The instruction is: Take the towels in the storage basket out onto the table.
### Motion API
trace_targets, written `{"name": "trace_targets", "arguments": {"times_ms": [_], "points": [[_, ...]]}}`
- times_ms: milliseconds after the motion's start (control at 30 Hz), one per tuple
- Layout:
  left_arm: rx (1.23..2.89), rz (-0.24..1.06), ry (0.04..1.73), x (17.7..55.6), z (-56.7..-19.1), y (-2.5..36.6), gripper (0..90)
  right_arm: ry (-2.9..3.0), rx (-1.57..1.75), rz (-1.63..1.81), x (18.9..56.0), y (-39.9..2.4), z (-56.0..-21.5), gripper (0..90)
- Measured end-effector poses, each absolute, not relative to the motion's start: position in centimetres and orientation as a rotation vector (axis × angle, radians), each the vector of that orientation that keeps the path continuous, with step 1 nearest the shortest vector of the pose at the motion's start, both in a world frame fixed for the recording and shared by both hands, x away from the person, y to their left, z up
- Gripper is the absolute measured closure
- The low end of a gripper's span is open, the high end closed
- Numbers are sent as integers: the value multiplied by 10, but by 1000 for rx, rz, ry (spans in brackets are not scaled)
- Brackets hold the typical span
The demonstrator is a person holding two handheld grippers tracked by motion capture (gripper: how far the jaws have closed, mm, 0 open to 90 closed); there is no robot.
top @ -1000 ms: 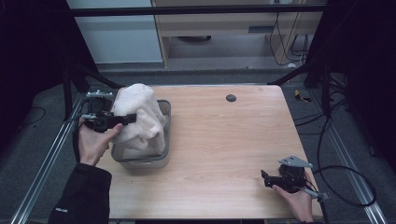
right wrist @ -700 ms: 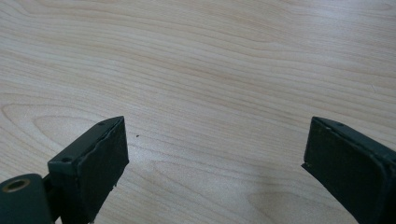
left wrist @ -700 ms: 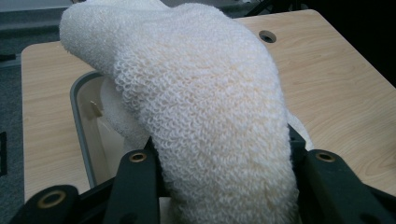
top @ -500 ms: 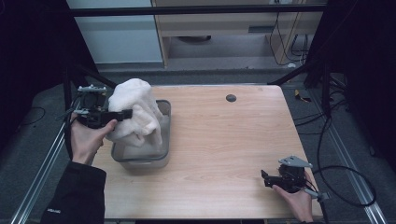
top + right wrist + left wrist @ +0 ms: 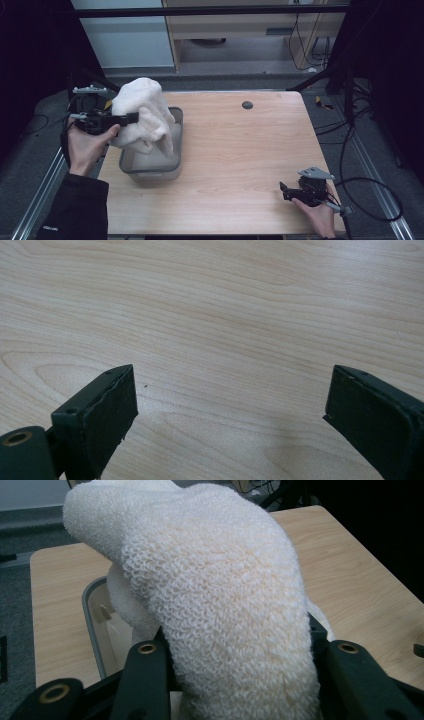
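A thick white towel [image 5: 142, 114] hangs bunched over a grey metal bin [image 5: 176, 145] at the table's left side; its lower end still dips into the bin. My left gripper [image 5: 131, 118] is shut on the towel from the left, level with the bin's rim and above it. In the left gripper view the towel [image 5: 220, 605] bulges up between the two black jaws, and the bin's rim [image 5: 91, 625] shows beneath. My right gripper [image 5: 286, 192] rests low at the table's front right, jaws wide open over bare wood [image 5: 230, 340], nothing between them.
The wooden table [image 5: 250, 150] has a small black round disc [image 5: 247, 105] near its far edge. Cables trail off the right side by the metal rail [image 5: 385, 200]. Shelving and a cabinet stand behind the table.
My left gripper has lifted the towel higher and drawn it leftward, pulling more of it up out of the bin. The right gripper has stayed put.
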State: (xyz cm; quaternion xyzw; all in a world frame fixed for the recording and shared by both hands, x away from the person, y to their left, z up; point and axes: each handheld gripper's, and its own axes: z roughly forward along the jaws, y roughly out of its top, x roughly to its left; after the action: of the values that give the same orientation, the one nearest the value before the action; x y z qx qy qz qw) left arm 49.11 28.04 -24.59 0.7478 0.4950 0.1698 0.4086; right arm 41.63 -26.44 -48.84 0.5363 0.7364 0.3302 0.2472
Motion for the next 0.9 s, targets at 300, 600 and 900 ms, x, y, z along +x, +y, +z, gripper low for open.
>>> {"name": "trace_targets", "arguments": {"times_ms": [300,600,900], "points": [[1881,433,1204,483,-232,274,544,2008,1464,900,416,-264,-488,64],[1901,437,1154,477,-223,263,543,2005,1459,898,416,-265,-488,64],[1924,435,1108,474,-215,247,543,2008,1456,900,416,-265,-488,64]]}}
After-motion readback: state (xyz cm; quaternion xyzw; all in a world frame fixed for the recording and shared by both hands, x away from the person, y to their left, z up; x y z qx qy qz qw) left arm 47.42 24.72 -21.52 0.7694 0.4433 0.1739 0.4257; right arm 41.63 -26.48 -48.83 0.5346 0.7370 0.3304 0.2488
